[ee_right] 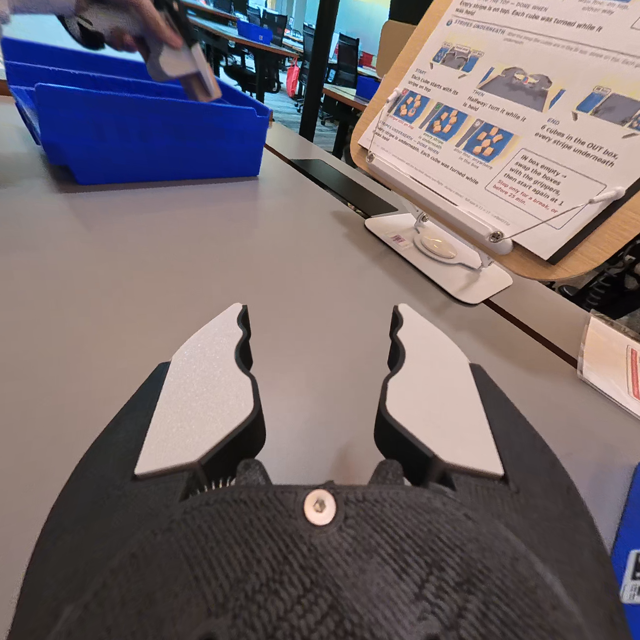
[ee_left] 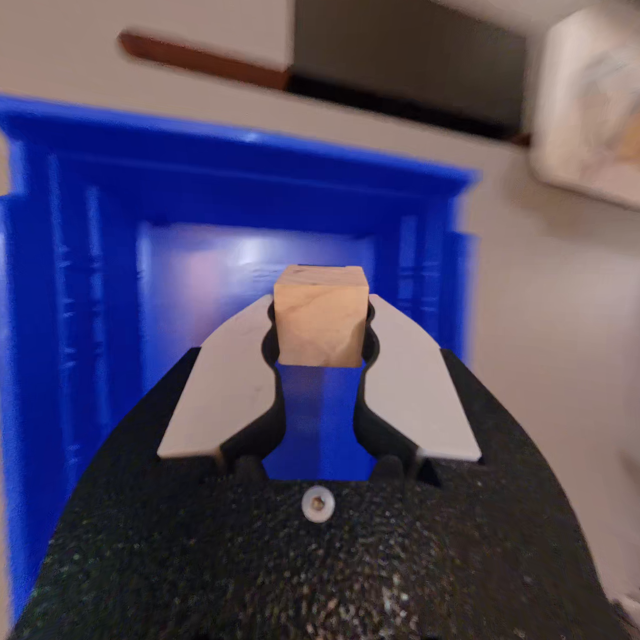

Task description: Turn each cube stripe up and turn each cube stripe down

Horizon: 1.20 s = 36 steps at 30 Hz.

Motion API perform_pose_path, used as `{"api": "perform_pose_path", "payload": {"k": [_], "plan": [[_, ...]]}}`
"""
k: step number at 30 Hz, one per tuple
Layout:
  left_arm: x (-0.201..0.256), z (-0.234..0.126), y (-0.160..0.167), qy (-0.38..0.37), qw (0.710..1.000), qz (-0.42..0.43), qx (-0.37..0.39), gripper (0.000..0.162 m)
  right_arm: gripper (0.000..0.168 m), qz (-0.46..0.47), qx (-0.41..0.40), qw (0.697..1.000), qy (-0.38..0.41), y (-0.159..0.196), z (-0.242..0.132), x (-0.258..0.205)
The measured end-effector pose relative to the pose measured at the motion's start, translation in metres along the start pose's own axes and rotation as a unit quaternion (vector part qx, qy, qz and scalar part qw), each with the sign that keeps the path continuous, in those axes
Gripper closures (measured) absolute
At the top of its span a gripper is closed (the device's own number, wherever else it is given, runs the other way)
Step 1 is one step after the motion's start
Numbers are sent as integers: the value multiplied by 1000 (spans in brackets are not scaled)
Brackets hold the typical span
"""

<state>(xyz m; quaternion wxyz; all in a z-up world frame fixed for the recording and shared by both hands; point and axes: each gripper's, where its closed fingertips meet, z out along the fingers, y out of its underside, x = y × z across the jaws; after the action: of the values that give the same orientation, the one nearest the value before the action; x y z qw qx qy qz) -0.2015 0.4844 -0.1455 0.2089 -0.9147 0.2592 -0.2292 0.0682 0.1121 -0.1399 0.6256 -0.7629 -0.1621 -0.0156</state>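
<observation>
Wooden cube [ee_left: 320,325], no stripe showing, clamped in left gripper [ee_left: 320,332] jaws above blue bin [ee_left: 104,277]; right gripper [ee_right: 320,346], jaws apart, empty, over grey worktop [ee_right: 173,259], well apart.

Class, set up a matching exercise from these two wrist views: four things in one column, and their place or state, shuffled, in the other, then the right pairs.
Things
1. small pale wooden cube
2. right gripper
3. blue plastic bin
4. illustrated instruction sheet

Place or state
A. propped on a tilted wooden stand
B. clamped in the left gripper
C. resting on the grey table
D. open, holding nothing

Pairs: 1-B, 2-D, 3-C, 4-A
</observation>
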Motion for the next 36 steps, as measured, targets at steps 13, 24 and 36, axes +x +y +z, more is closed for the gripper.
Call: {"api": "perform_pose_path", "payload": {"k": [13,24,36], "plan": [[276,-125,80,540,826,132,94,117,93,-45,129,989,-49,-78,-10,-45],[368,-135,178,683,714,154,1,118,94,-182,188,962,-84,-150,-27,-87],[382,-144,203,698,698,158,-27,117,115,-247,198,938,-140,-154,-27,-118]]}}
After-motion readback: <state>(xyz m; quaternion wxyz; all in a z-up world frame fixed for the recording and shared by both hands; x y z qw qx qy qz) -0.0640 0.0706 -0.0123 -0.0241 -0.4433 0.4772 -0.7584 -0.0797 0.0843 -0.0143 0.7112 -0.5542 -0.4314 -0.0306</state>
